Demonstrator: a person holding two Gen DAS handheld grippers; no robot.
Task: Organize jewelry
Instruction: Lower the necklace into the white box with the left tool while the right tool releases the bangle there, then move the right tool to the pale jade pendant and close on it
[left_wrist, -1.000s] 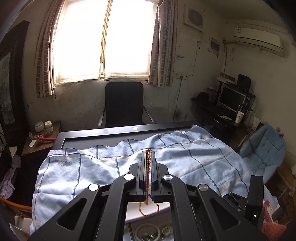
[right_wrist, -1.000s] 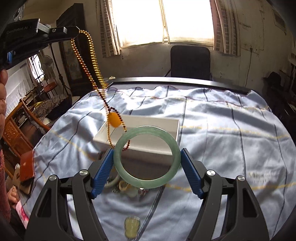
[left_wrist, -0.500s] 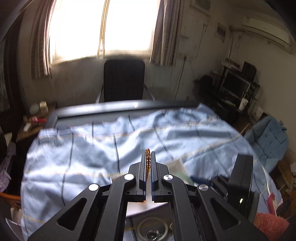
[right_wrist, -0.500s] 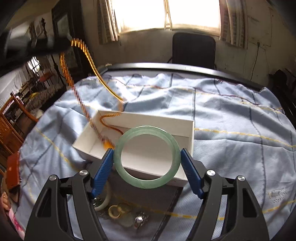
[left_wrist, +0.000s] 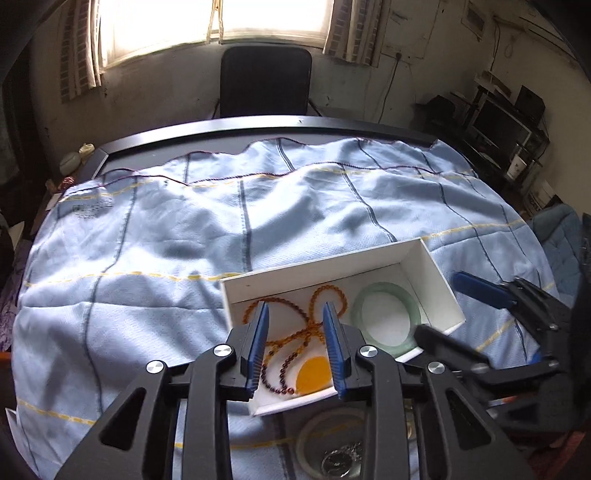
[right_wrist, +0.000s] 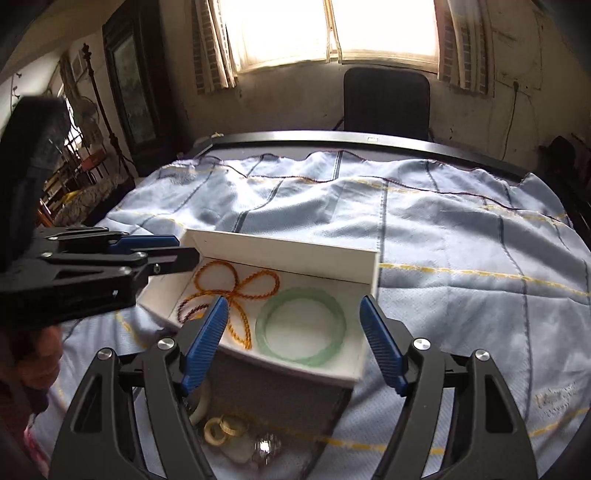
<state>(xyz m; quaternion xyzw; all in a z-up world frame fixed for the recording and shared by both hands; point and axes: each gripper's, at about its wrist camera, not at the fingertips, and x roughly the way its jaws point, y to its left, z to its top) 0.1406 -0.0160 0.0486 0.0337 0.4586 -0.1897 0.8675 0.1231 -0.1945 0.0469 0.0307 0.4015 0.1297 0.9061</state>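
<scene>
Inside white box (right_wrist: 295, 254): necklace (right_wrist: 229, 295), bangle (right_wrist: 301, 326) | both hand-held grippers spread, empty, above.

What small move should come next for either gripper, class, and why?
Probably draw the open right gripper back toward the loose rings near the box: the green bangle and bead necklace already lie in the white box, while the rings remain outside.

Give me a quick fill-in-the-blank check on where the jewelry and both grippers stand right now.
1. The green bangle lies inside the white ____.
2. The amber bead necklace lies to the ____ of the bangle in the right wrist view.
3. The right gripper is ____ and holds nothing.
4. The left gripper is ____ too.

Missing words: box; left; open; open
</scene>
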